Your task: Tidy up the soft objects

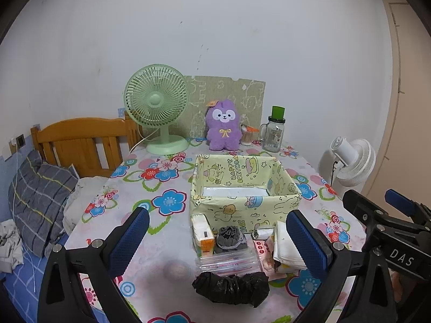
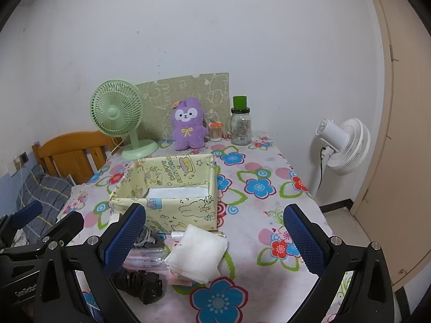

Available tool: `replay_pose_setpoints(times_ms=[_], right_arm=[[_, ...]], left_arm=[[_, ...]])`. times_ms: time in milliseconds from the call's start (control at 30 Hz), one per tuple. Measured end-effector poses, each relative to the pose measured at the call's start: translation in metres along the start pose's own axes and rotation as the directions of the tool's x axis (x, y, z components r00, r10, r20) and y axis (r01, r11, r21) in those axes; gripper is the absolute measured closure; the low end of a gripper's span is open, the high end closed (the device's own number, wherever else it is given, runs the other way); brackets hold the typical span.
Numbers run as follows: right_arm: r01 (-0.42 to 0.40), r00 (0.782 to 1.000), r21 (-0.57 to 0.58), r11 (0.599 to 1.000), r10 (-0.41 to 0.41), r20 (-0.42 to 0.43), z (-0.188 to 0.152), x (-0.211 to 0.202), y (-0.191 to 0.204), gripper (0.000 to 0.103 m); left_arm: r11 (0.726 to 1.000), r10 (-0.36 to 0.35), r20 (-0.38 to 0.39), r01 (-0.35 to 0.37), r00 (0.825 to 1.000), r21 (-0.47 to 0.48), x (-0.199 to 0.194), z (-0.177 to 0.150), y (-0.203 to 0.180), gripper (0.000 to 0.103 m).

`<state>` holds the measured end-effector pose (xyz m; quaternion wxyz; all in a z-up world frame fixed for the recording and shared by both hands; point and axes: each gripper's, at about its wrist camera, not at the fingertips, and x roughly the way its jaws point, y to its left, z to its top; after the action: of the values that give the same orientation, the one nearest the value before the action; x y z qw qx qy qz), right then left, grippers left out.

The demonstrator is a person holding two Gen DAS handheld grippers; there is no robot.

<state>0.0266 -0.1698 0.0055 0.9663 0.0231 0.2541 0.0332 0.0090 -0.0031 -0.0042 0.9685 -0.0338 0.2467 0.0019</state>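
A yellow cartoon-print fabric box [image 1: 242,207] [image 2: 167,202] stands open at mid-table with something white lying flat inside. In front of it lies a pile: an orange-and-white tissue pack [image 1: 202,235], a grey scrunchie [image 1: 230,238] [image 2: 146,238], a clear zip pouch [image 1: 229,262] [image 2: 146,259], a roll of black plastic bags [image 1: 231,288] [image 2: 140,282] and a folded white cloth [image 1: 287,247] [image 2: 198,251]. My left gripper [image 1: 218,239] is open above the pile, holding nothing. My right gripper [image 2: 215,238] is open, with the white cloth between its fingers but untouched.
At the back of the floral-cloth table [image 2: 258,215] stand a green desk fan [image 1: 157,107], a purple plush toy [image 1: 223,126], a cotton-swab jar [image 1: 246,134] and a glass jar with a green lid [image 1: 274,132]. A white floor fan [image 2: 342,145] is right, a bed with a pillow [image 1: 37,199] left.
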Motion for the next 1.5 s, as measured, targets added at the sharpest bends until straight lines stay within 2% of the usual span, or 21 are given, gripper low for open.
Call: replay_pose_setpoints(times_ms=[433,1500], right_arm=[[0.006,1.0,0.004,1.0,-0.006,-0.003,0.0016,0.0003,-0.0018,0.0],[0.017,1.0,-0.004,1.0,-0.017,0.007,0.0068,-0.0043,-0.0023,0.0]], left_arm=[[1.0,-0.02,-0.009,0.02,1.0,-0.016,0.0025,0.0003,0.0008,0.002],[1.0,0.004,-0.013,-0.004,1.0,-0.005,0.0022,0.0038,0.0023,0.004]])
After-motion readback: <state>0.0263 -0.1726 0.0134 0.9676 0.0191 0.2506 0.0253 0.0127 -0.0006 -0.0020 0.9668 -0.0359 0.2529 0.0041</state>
